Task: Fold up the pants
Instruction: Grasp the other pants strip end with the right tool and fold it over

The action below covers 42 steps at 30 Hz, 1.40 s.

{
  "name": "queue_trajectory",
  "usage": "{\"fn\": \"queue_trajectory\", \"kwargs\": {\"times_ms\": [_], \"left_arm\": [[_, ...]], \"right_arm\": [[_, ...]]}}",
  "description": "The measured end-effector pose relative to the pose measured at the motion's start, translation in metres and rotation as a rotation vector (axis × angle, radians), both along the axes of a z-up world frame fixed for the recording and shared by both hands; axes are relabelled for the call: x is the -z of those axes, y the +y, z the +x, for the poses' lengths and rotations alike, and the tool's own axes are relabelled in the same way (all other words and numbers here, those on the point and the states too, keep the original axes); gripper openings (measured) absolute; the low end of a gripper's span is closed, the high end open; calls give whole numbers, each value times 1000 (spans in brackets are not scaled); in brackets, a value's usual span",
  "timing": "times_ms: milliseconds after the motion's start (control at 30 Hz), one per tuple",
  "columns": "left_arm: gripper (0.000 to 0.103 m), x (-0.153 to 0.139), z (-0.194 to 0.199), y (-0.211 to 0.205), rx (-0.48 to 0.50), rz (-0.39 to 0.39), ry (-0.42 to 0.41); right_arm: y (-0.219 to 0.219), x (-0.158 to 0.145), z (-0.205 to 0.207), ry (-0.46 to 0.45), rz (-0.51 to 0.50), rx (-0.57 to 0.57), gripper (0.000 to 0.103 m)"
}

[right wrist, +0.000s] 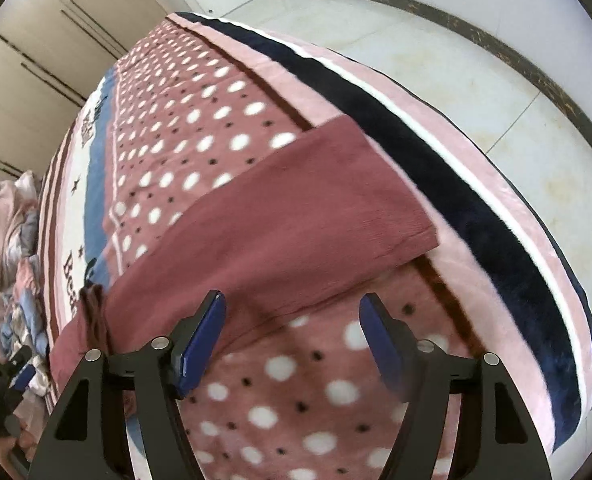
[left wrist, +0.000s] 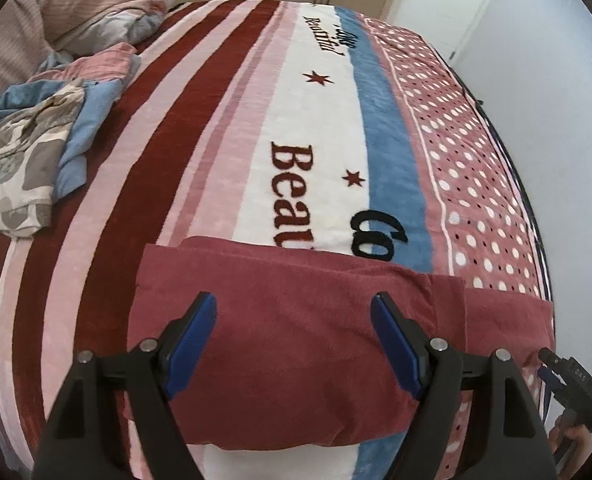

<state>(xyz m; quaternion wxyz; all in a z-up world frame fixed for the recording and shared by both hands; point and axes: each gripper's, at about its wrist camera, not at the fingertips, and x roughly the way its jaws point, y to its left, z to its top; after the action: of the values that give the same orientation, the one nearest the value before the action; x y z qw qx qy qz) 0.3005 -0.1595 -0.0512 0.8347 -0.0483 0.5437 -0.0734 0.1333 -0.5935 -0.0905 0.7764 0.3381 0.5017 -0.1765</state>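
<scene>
**Pants laid flat near bed corner, both grippers empty above them**

Left wrist view: left gripper [left wrist: 293,340] hangs over the dusty-red pants [left wrist: 296,320], blue fingers [left wrist: 193,344] well apart, nothing between them, not touching the cloth as far as can be told. Pants lie flat on the striped blanket [left wrist: 215,140] at the bed's near edge, already doubled into a long band; long axis runs left to right across the view, toward the dotted side of the blanket. Wide folded end sits directly under these fingers. Right gripper [left wrist: 556,364] shows at the far right, beyond the narrow end. Heap of loose clothes [left wrist: 35,132] and a quilt [left wrist: 95,0] lie well apart at the far left edge.

Right wrist view: right gripper [right wrist: 291,340] also spread wide and empty, hovering just off the pants' near long edge over the dotted border. Leg end reaches the bed's right edge beside the navy stripe [right wrist: 476,200]. Left gripper [right wrist: 17,364] visible at lower left.

Judgement: next fold likely brings one end over the other along the long axis; each hand is nearer its own end. Fleece looks grippy, may drag.

Room: wardrobe doors [right wrist: 35,60], pale tiled floor [right wrist: 476,60], white wall.
</scene>
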Motion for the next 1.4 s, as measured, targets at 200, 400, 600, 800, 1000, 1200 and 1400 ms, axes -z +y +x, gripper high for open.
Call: {"fn": "queue_trajectory", "kwargs": {"times_ms": [200, 400, 600, 800, 1000, 1200, 1400], "left_arm": [[76, 4, -1, -5, -51, 13, -2], [76, 6, 0, -8, -68, 21, -8], [76, 2, 3, -1, -72, 17, -13], [76, -10, 6, 14, -65, 9, -21], [76, -23, 10, 34, -61, -9, -30], [76, -34, 11, 62, -49, -19, -35], [76, -43, 11, 94, -48, -32, -41]], "right_arm": [[-27, 15, -2, -48, 61, 4, 65], [-42, 22, 3, -110, 86, -5, 66], [-40, 14, 10, -125, 24, -27, 10], [-23, -15, 18, -163, -43, -63, 4], [8, -53, 35, -220, -59, -123, 3], [51, -81, 52, -261, -58, -185, 3], [105, -98, 74, -286, -50, -275, 3]]}}
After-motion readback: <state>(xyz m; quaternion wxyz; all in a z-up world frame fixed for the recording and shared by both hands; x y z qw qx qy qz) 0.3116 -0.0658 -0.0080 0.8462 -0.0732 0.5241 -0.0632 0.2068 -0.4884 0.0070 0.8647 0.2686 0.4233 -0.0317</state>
